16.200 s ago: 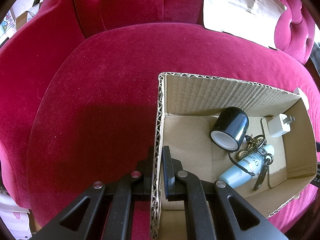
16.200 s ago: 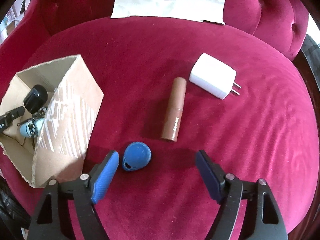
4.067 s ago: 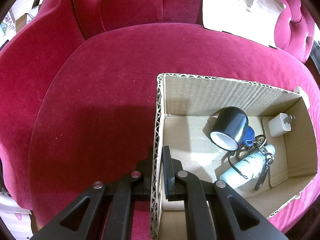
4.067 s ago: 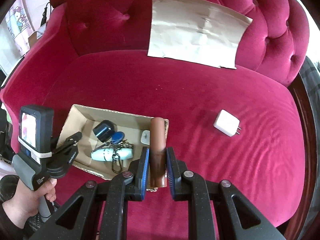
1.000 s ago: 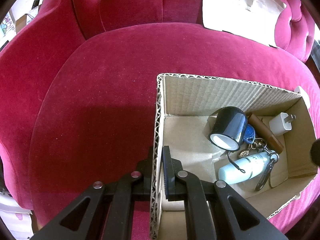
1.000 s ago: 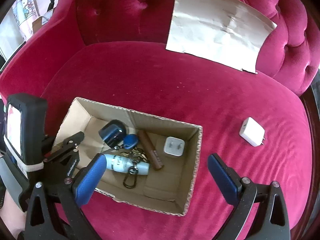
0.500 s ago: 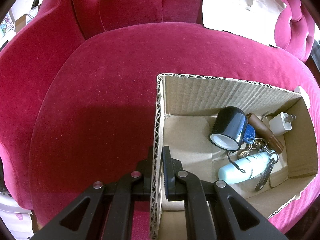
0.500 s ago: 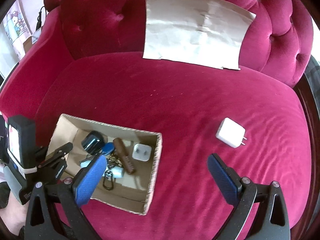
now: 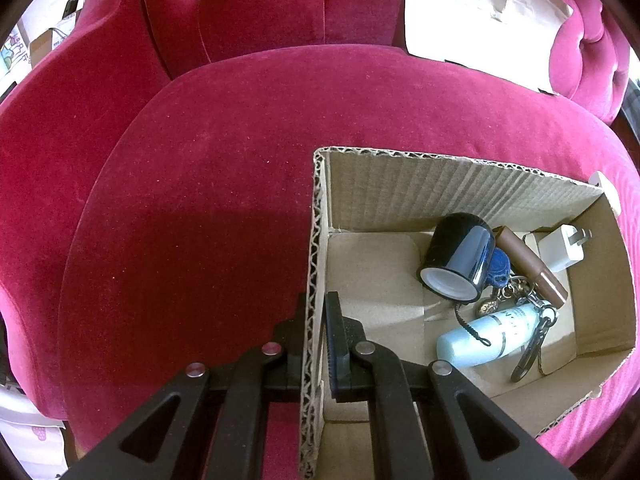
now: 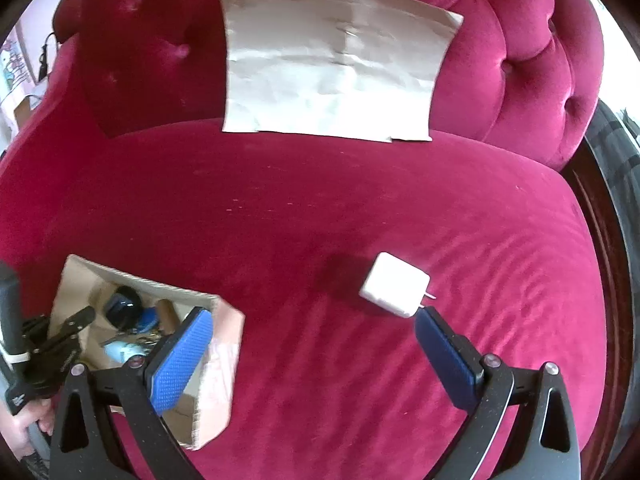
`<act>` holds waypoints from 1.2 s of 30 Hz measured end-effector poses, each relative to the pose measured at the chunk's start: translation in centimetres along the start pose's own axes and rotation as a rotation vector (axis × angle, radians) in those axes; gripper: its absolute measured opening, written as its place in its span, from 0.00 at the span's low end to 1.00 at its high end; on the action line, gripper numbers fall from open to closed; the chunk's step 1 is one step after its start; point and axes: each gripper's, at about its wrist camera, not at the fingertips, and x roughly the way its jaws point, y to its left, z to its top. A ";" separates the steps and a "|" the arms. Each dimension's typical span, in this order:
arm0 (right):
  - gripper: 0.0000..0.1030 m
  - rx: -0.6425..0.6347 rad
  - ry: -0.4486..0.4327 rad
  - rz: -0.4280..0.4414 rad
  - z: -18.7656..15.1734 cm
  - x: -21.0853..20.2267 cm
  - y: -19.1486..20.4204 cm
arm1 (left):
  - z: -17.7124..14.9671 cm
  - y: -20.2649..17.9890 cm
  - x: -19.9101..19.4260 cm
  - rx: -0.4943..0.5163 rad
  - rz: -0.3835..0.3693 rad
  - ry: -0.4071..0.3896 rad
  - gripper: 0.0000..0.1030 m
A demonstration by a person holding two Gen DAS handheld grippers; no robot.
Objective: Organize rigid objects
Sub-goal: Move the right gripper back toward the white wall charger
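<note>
- The left gripper point(image 9: 316, 320) points steeply downward, its jaws clamped together on a thin cardboard wall point(image 9: 313, 280).
- The right gripper point(image 10: 308, 344) tilts downward too, its blue pads point(image 10: 180, 364) spread wide apart with nothing between them.
- A hand point(image 10: 24, 428) grips the left gripper's handle.

A deep crimson velvet sofa point(image 10: 320, 216) with a button-tufted backrest point(image 10: 532, 60) fills both views, its broad rounded seat cushion showing faint ripples in the pile on the right side. A creased sheet of pale brown paper point(image 10: 332, 68) leans flat against the backrest, its lower edge meeting the back of the seat; in the left wrist view the same sheet point(image 9: 480, 20) sits at the upper right. Past the sofa's left arm, at the upper left edge, a small brown cardboard carton point(image 9: 42, 42) and a dark cable point(image 10: 45, 56) stand against a bright wall, too small and blurred to read further.
</note>
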 end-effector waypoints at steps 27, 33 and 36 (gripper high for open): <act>1.00 0.078 0.079 -0.053 0.5 8.1 -6.2 | 0.5 0.0 0.1 0.005 -0.001 0.008 0.06; 1.00 0.118 0.099 -0.038 0.4 9.4 -7.2 | 0.5 0.0 0.1 0.003 -0.001 0.007 0.06; 1.00 0.135 0.102 -0.032 0.3 9.8 -7.5 | 0.5 0.0 0.0 0.004 -0.001 0.008 0.06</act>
